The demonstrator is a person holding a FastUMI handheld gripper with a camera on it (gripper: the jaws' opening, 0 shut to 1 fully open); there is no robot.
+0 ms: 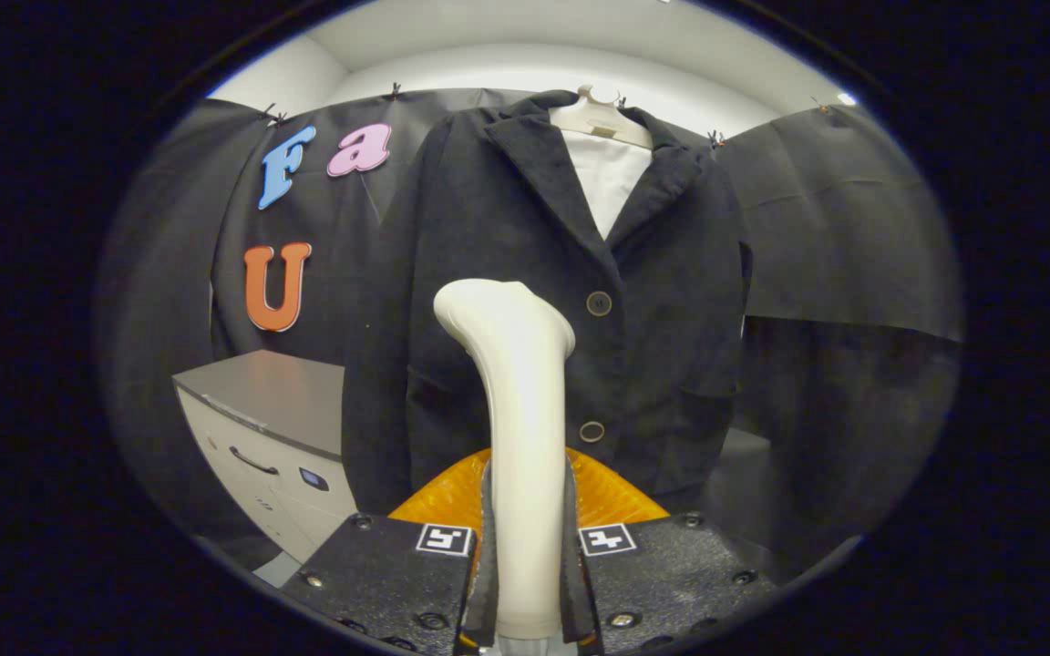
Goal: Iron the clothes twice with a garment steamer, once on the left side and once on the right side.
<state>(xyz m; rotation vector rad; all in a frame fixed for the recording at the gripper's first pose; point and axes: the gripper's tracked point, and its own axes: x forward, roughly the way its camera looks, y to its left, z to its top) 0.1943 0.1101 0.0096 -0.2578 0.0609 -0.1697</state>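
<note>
1. Lower left of the frame, a cabinet (283, 428) stands against the booth's black cloth wall, grey flat top, pale front.
2. Its top (274, 387) is bare grey surface.
3. On its front, a drawer with a dark curved handle (253, 462).
4. Upper centre, a pale hanger (600, 117) carries the dark jacket (653, 301), hanging just right of the cabinet.

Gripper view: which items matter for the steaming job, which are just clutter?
Job:
- garment steamer, upright, clamped in the claw
- dark jacket hanging just beyond it

Clutter:
- grey cabinet beside the jacket
- white shirt and hanger inside the jacket
</note>
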